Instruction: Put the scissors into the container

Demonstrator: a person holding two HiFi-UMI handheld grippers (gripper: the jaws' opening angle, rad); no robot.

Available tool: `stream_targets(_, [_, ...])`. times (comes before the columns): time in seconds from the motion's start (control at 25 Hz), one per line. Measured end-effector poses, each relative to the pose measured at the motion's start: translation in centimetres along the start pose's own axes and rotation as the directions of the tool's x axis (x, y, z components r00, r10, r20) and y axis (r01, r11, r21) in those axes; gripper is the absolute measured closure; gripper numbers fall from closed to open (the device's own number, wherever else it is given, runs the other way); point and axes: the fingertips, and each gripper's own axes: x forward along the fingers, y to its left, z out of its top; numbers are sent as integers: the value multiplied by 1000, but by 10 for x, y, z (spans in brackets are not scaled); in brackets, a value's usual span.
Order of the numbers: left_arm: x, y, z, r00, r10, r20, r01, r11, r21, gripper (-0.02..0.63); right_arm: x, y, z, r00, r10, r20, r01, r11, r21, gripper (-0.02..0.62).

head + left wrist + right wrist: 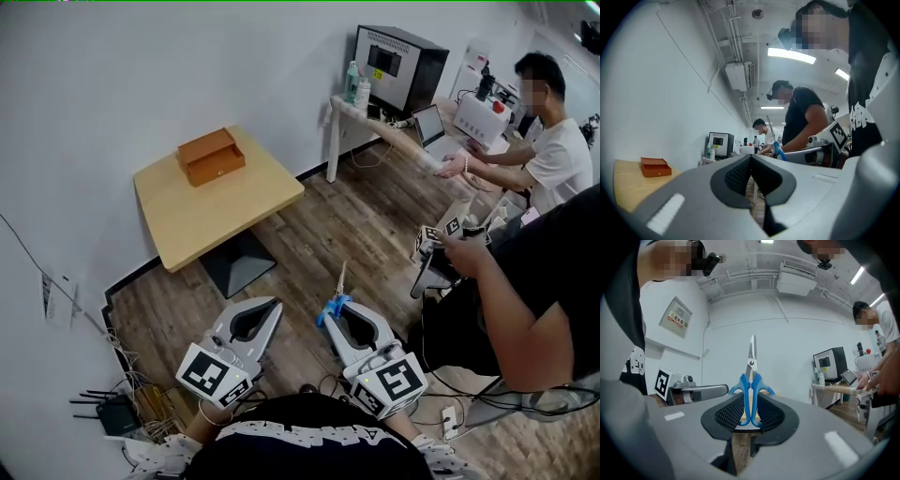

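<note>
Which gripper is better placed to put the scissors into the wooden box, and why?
Right. The right gripper is already shut on the blue handles of the scissors, blades pointing away from it. The left gripper is shut on nothing. The box sits on the table ahead.

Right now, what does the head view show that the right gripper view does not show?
Only the head view: the brown container, which stands on the wooden table. Only the right gripper view: the right tool shut on the blue handles, and a wall sign. Both: the scissors, with their blades pointing away from the person, and the left tool.
</note>
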Motion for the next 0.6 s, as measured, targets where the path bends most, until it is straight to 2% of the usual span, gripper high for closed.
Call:
stream_targets(0.28, [20, 0, 0, 1000, 24, -3, -24, 1000, 7, 605, 3, -20, 3, 1000, 23, -3, -23, 1000, -1, 491])
stream_targets(0.6, [47, -15, -2, 1000, 14, -2, -14, 1000, 19, 604, -11, -42, 6, 1000, 26, -5, -26, 1000, -9, 491])
